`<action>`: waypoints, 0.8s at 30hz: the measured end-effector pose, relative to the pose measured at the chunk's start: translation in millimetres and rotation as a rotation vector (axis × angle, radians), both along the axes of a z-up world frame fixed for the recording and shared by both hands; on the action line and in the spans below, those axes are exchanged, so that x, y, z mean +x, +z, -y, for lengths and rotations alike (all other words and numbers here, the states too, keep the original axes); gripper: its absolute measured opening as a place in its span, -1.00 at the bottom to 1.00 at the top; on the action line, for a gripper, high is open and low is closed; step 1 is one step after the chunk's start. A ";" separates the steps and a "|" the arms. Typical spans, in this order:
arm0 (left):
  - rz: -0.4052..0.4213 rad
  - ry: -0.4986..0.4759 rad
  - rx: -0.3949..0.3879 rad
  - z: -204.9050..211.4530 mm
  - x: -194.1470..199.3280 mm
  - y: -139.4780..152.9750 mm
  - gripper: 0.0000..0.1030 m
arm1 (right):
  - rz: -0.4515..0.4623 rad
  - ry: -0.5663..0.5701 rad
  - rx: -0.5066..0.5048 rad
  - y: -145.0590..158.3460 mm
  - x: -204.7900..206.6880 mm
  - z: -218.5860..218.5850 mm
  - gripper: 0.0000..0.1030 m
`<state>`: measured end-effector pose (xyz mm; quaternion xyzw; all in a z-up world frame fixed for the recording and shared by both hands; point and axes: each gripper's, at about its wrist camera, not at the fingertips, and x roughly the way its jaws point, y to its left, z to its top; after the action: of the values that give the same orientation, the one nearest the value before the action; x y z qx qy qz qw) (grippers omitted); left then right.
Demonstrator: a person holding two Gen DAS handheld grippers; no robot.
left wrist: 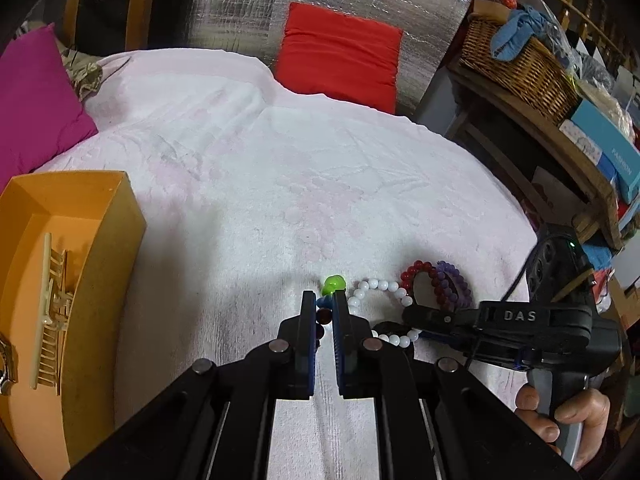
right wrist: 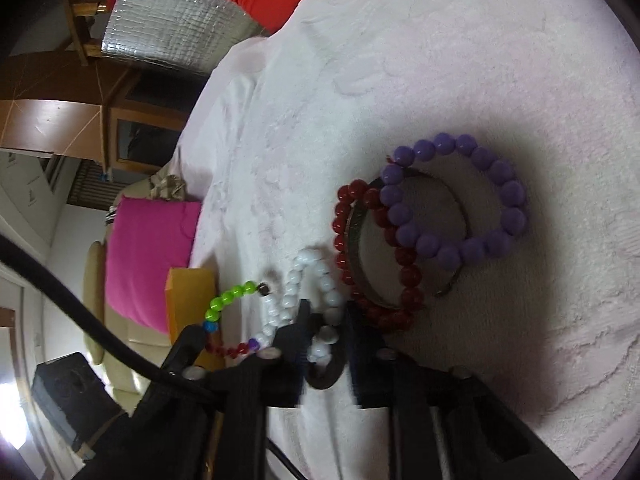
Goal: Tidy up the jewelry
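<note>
Covering the whole work surface: white towel, textured, spread flat.
Leaning at far edge: red cushion against silver foil backing; magenta cushion at left.
Standing on shelf at right: wicker basket with blue cloth on top.
Resting on towel at left: orange box, open, cream-coloured hair clip inside.
Clenched on multicoloured bead bracelet: left gripper, green beads showing past its tips, blue and dark red beads between the pads.
Clenched on white bead bracelet: right gripper, low over the towel, just beside the left gripper; a person's hand around its handle.
Lying on towel just beyond the right gripper, 2 bracelets overlapping: dark red bead bracelet and purple bead bracelet, both draped over a dark band standing on edge.
Touching: white bead bracelet against dark red bead bracelet.
</note>
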<state>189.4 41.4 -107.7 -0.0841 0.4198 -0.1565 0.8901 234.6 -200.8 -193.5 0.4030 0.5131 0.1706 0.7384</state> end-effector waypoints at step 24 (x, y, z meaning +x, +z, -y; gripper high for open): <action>-0.078 -0.002 0.060 15.1 6.3 -20.1 0.44 | 0.263 -0.028 0.016 62.9 -40.5 45.1 -0.79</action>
<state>195.7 26.2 -127.8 -0.0629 0.4587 -0.1412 0.8750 194.1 -245.9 -130.6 0.3901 0.4048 0.2158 0.7983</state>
